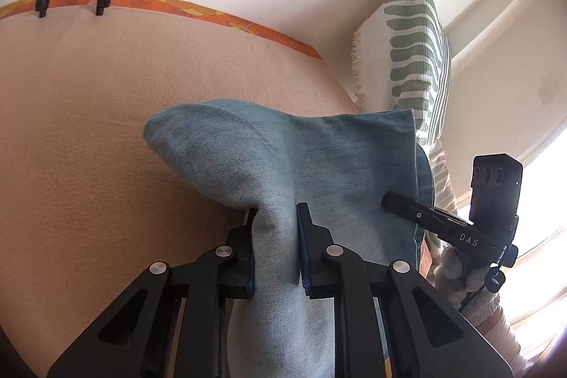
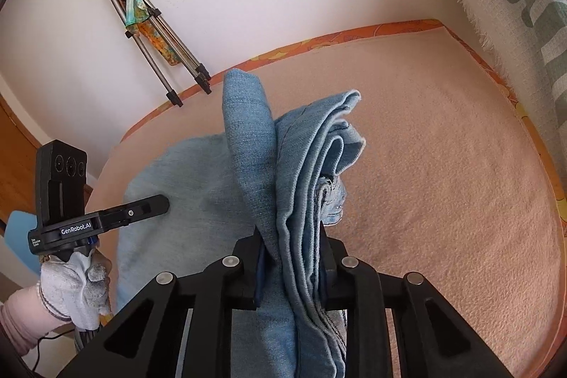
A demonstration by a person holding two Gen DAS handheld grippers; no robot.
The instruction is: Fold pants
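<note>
Left claw point(image 1: 274, 218): clamped on a single fold of the light-blue denim pants point(image 1: 319, 158), the cloth pinched between both fingers and running down past the lens. Right claw point(image 2: 292, 236): clamped on a thick bundle of stacked pant layers point(image 2: 312, 172), hems and seams showing edge-on. Pants: held up off the bed by both claws, the span between them hanging as a broad sheet above the peach blanket point(image 1: 88, 101). Left wrist view only: the right claw seen from the side point(image 1: 389, 199), its finger tip touching the hanging denim, with a gloved right hand point(image 1: 457, 268) under its black body; a green-and-white patterned pillow point(image 1: 411, 34) upright at the far right corner of the bed. Right wrist view only: the left claw seen from the side point(image 2: 159, 202), finger tip against the denim sheet, gripped by a gloved left hand point(image 2: 78, 289); the frayed leg ends point(image 2: 351, 101) of the pants; a folded tripod point(image 2: 156, 34) wrapped in coloured cloth leaning on the white wall past the far edge of the bed. Both views: orange floral sheet border point(image 2: 354, 36) along the bed's far edge.
</note>
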